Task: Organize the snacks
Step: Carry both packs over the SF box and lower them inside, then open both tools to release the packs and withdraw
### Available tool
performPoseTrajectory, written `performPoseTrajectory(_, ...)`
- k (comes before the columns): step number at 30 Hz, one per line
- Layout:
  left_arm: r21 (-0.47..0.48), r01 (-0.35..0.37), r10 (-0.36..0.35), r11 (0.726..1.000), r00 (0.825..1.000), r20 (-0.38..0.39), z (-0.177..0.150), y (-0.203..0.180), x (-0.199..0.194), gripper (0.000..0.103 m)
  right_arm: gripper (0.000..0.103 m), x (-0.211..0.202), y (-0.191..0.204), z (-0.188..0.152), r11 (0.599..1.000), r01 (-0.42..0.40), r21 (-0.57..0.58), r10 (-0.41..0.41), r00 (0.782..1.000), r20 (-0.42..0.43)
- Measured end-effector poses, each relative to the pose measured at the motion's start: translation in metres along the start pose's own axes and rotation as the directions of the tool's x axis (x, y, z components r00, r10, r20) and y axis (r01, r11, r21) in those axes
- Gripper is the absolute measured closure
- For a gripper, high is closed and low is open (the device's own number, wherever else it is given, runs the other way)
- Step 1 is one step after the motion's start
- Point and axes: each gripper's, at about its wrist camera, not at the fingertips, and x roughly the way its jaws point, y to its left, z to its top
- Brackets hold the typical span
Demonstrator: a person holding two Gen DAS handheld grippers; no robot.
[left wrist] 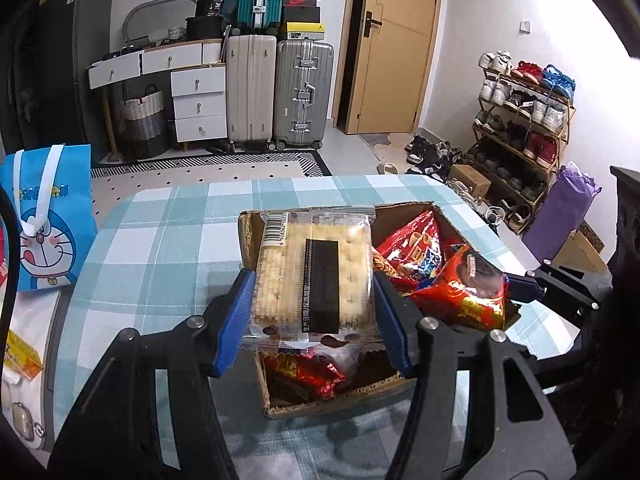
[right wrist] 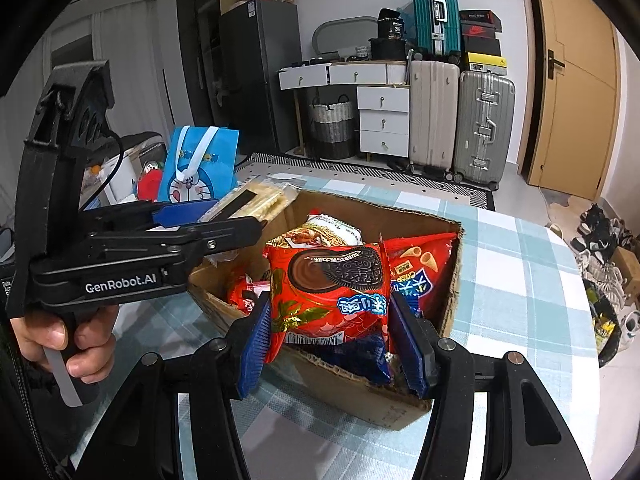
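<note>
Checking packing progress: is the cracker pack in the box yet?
Not yet. The cracker pack sits clamped in the left gripper, above the cardboard box.

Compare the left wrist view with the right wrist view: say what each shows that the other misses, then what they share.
Only the left wrist view: the shoe rack by the wall, a purple bag beside it, and the left gripper from behind, shut on the cracker pack.

Only the right wrist view: the hand holding the left gripper, and the right gripper shut on the Oreo pack.

Both: the cardboard box of snacks, the checked tablecloth, the blue cartoon bag, the suitcases and the door.
</note>
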Motion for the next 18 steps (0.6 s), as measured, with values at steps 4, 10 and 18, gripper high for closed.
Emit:
performPoseTrajectory(4,0.006,-0.004,0.004,1.000,1.000,-0.004,0.000,-0.002,0.008,0.047,0.045,0.008,0.003,0.001,1.000,0.012,-0.017,-0.012,1.000,-0.013)
performPoseTrajectory(10,0.008,-0.010,0.010,1.000,1.000,-0.015,0.000,-0.003,0.016,0.047,0.045,0.018,0.004,0.003,1.000,0.016,-0.020,-0.016,1.000,-0.024)
performPoseTrajectory(18,0.014,-0.016,0.017,1.000,1.000,-0.026,-0.001,-0.007,0.026,0.047,0.046,0.023,0.001,0.004,1.000,0.022,-0.011,-0.022,0.999,-0.027)
